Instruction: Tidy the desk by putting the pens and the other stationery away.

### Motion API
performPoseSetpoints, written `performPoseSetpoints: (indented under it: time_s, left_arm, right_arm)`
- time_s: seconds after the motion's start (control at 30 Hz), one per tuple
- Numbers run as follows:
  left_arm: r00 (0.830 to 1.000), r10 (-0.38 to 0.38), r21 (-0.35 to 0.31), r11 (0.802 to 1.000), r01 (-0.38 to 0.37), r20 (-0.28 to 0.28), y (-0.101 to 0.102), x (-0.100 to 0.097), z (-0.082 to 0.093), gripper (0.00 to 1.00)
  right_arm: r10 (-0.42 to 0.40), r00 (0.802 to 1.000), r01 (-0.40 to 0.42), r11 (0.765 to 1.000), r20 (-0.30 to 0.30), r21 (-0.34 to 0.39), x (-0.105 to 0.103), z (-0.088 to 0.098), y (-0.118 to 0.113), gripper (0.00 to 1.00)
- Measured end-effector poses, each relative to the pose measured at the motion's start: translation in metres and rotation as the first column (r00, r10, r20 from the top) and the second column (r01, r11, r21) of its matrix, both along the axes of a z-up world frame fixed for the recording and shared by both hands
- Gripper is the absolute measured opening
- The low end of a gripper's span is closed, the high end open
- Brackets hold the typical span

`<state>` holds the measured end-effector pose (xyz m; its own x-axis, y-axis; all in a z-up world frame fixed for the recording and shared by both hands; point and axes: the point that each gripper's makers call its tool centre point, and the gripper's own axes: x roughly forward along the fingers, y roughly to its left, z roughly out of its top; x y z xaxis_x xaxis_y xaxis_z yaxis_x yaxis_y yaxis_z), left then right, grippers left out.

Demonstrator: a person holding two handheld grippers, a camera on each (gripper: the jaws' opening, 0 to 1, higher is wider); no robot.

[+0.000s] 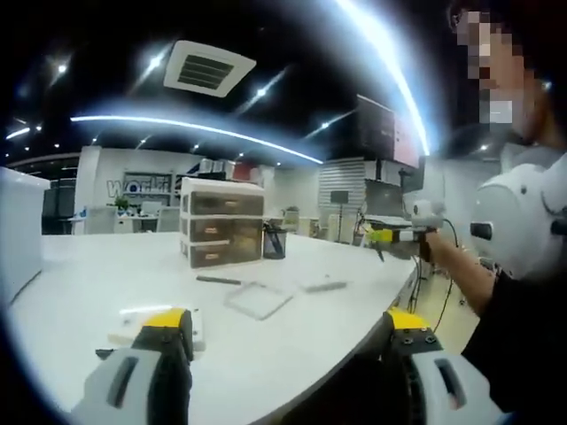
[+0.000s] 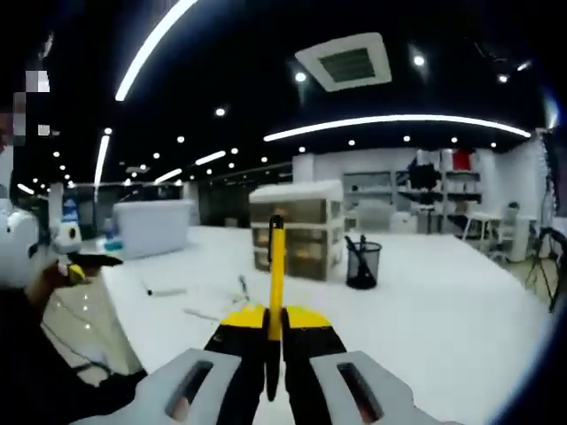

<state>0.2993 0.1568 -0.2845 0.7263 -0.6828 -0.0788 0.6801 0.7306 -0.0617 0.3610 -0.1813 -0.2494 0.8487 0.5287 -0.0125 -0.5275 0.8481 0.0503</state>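
My right gripper (image 2: 276,320) is shut on a yellow pen (image 2: 276,266), which stands up between the jaws with its dark tip toward the drawer unit (image 2: 297,226). Beside the unit stands a black mesh pen cup (image 2: 361,263) holding dark pens. My left gripper (image 1: 288,326) is open above the near edge of the white desk (image 1: 106,266). A white eraser-like block (image 1: 133,329) lies by its left jaw. Farther on lie a dark pen (image 1: 218,280), a clear flat sheet (image 1: 257,299) and a grey strip (image 1: 323,286). The right gripper (image 1: 399,237) hovers past the desk's right edge.
A person (image 1: 518,301) stands at the desk's right side. A large white box (image 2: 151,227) and a blue bottle (image 2: 111,235) stand at the desk's far end. More loose pens (image 2: 164,290) lie on the desk. Office desks and shelves fill the background.
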Motion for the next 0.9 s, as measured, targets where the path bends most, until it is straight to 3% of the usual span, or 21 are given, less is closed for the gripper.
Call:
performPoseSetpoints:
  time_s: [0.13, 0.37, 0.63, 0.9]
  left_arm:
    - [1.000, -0.009, 0.005, 1.000, 0.009, -0.001, -0.002, 0.001, 0.000, 0.87]
    - [1.000, -0.012, -0.001, 1.000, 0.012, 0.002, 0.000, 0.003, 0.000, 0.87]
    - [1.000, -0.004, -0.015, 1.000, 0.004, -0.004, 0.004, 0.003, -0.004, 0.87]
    - [1.000, 0.009, -0.026, 1.000, -0.009, -0.003, 0.010, 0.003, -0.005, 0.87]
  right_arm:
    - [-0.026, 0.999, 0.025, 0.999, 0.039, 0.031, -0.007, 0.005, 0.006, 0.04]
    - [-0.037, 0.997, 0.032, 0.997, 0.071, 0.069, 0.002, 0.018, 0.009, 0.04]
    - [-0.050, 0.996, 0.043, 0.995, 0.077, 0.092, 0.038, 0.033, 0.005, 0.04]
    - [-0.063, 0.993, 0.053, 0.994, 0.102, 0.093, 0.086, 0.057, 0.004, 0.04]
